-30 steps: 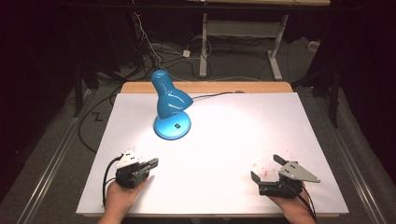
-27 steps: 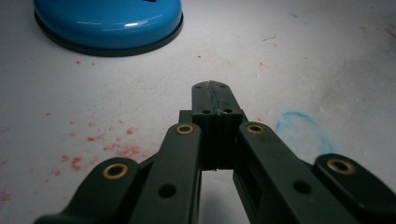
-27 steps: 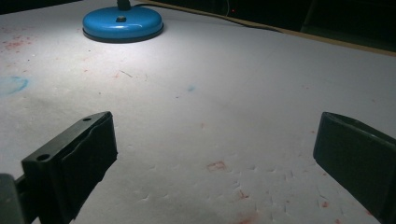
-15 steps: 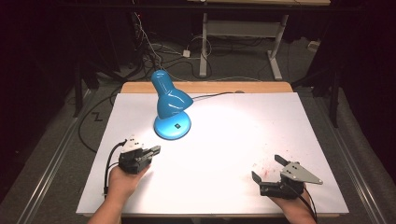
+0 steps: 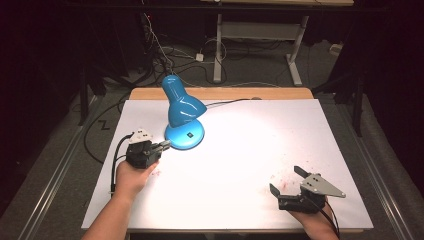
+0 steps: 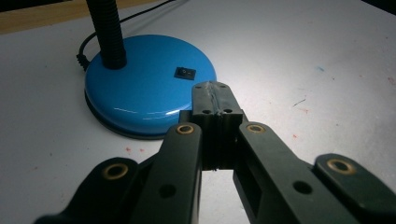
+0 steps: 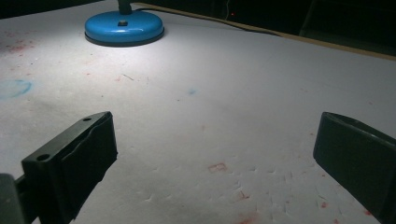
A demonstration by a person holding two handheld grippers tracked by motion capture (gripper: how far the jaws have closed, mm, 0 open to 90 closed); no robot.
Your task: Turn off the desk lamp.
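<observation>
A blue desk lamp [image 5: 183,107] stands lit at the back left of the white table, its round base [image 6: 140,91] carrying a small black rocker switch [image 6: 185,72]. My left gripper [image 5: 164,145] is shut with nothing between its jaws, its tips [image 6: 212,91] hovering over the base's near edge, just short of the switch. My right gripper [image 5: 289,180] rests open near the front right of the table, jaws spread wide over bare paper. From there the lamp base [image 7: 124,27] lies far off at the upper left.
The white paper sheet [image 5: 250,150] covering the table bears faint red and blue marks. The lamp's black cable [image 5: 227,103] runs back over the wooden rear edge [image 5: 225,93]. Dark floor, cables and a desk frame lie beyond.
My left gripper has moved forward and up from the front left toward the lamp base, staying shut. The right gripper has not moved.
</observation>
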